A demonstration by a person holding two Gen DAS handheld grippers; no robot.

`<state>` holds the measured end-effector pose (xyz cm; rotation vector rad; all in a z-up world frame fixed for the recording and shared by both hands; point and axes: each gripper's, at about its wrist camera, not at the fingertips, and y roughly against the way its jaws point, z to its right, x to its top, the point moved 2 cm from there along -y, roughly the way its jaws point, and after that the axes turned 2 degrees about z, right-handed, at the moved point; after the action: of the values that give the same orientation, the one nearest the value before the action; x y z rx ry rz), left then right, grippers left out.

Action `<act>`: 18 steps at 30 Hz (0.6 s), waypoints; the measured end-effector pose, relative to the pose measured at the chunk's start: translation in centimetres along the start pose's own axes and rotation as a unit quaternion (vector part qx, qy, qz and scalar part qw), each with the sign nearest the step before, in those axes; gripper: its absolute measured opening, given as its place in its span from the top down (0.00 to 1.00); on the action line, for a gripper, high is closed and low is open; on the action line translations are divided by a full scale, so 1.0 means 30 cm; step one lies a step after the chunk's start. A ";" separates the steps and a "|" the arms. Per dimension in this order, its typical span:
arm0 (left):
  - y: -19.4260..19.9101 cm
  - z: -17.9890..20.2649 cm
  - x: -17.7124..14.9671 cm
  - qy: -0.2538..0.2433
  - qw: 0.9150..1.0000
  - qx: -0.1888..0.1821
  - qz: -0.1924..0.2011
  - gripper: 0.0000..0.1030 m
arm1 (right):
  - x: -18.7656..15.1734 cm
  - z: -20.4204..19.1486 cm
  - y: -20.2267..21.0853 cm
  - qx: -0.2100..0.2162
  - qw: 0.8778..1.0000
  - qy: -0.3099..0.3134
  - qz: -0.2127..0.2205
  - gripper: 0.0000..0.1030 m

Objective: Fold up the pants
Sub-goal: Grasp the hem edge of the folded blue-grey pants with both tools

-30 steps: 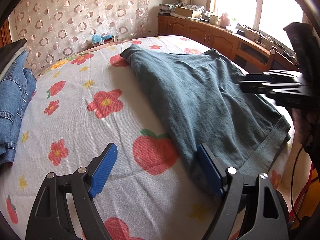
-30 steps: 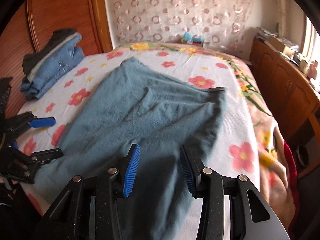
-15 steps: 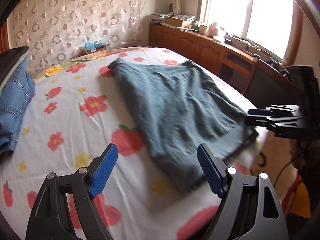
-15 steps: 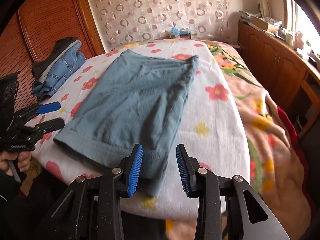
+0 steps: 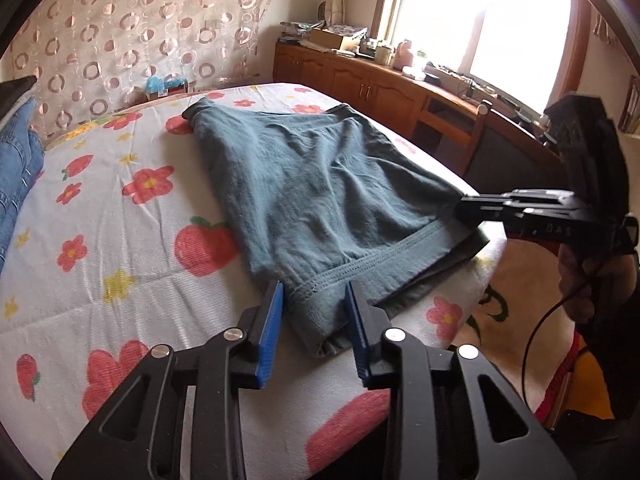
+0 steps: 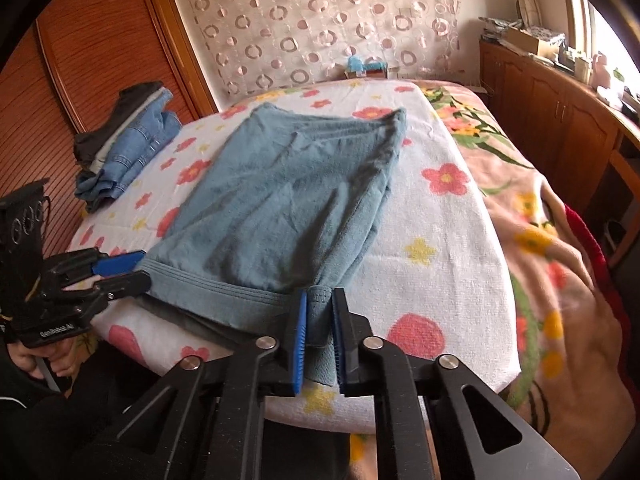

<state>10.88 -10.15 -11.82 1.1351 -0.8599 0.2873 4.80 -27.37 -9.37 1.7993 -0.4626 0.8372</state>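
The pants (image 5: 320, 200) are teal-grey knit fabric, lying flat and lightly wrinkled on the flowered bed (image 5: 120, 208). Their stitched hem band (image 6: 224, 292) runs along the near edge of the bed, with a darker layer showing beneath it.

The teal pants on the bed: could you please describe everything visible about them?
The teal pants look like soft knit cotton, lying flat and wrinkled on the flowered sheet, stitched hem band at the near edge. The right gripper is shut on one hem corner; the left gripper straddles the other corner, not yet closed.
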 end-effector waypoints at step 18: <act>0.026 -0.005 -0.008 0.000 1.000 -0.001 -0.002 0.81 | -0.037 -0.028 0.048 -0.006 1.000 0.010 -0.016 0.90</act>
<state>10.32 -9.64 -11.48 1.1348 -0.8573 0.2846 2.83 -27.20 -9.07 1.7824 -0.4242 0.8275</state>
